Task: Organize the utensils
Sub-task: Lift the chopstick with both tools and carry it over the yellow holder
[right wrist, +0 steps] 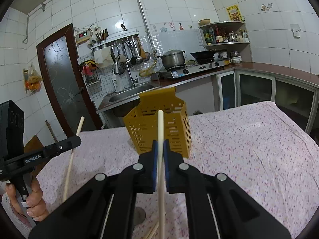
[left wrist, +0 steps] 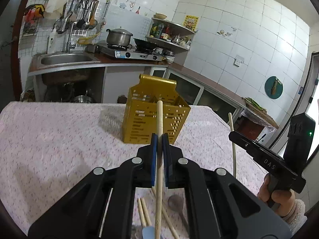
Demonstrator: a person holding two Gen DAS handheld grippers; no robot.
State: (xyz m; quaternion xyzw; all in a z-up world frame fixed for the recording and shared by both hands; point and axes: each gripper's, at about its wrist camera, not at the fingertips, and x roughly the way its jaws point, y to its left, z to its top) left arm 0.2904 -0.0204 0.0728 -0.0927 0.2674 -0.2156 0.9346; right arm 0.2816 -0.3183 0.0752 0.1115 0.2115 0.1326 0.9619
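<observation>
Chopsticks are pinched in both handheld grippers above a table draped in a pink floral cloth (left wrist: 59, 139). In the left wrist view, the left gripper (left wrist: 159, 139) has its blue-padded fingers (left wrist: 153, 155) closed narrowly on a pale wooden chopstick (left wrist: 159, 159), which runs upright between them, its top end in line with the rim of a gold perforated utensil holder (left wrist: 139, 123) standing on the cloth ahead. At the right edge of that view, the right gripper (left wrist: 235, 136) shows from the side, a hand around its handle, a second chopstick (left wrist: 233, 149) rising past its tip. The right wrist view shows those tongs nipped tight on this stick, with the holder just beyond, tilted in the picture. Below the left gripper, loose chopsticks (left wrist: 142, 211), a wooden spoon (left wrist: 175, 202) and a pale blue spatula (left wrist: 148, 232) lie on the cloth. Behind are a sink (left wrist: 65, 59), a gas stove (left wrist: 129, 52) carrying a steel pot (left wrist: 117, 36) and a wok (left wrist: 144, 43), and white tiled walls.
</observation>
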